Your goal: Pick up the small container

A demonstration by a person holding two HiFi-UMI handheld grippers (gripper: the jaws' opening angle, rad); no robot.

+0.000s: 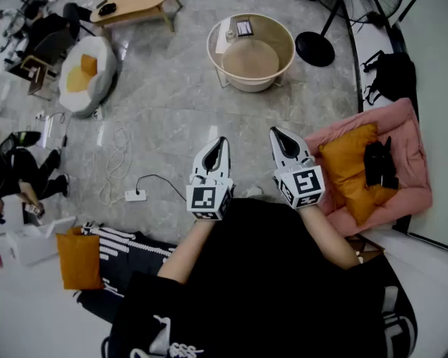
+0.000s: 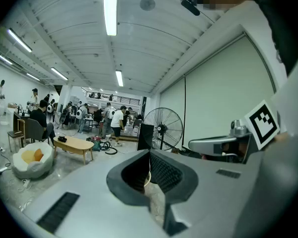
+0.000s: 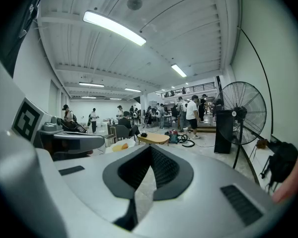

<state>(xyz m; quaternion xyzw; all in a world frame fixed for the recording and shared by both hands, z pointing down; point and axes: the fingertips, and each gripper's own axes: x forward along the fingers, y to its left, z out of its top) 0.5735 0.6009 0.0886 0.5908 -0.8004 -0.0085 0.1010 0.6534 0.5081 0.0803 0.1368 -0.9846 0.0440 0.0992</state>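
A round beige tub-like table [image 1: 282,34] stands on the floor well ahead of me. Inside it lie a white sheet and a small dark-framed box [image 1: 244,28], which may be the small container. My left gripper [image 1: 221,142] and right gripper [image 1: 276,133] are held side by side close to my body, far short of that table. Both point forward with their jaws together and nothing between them. The left gripper view [image 2: 149,168] and the right gripper view [image 3: 150,168] look level across the room, and the small box does not show in either.
A standing fan's black base [image 1: 315,48] is right of the round table. A pink mattress [image 1: 412,136] with an orange pillow [image 1: 349,168] and a black bag [image 1: 379,162] lies at my right. A white beanbag [image 1: 104,69], a low wooden table [image 1: 134,2] and a floor cable [image 1: 134,195] are at the left.
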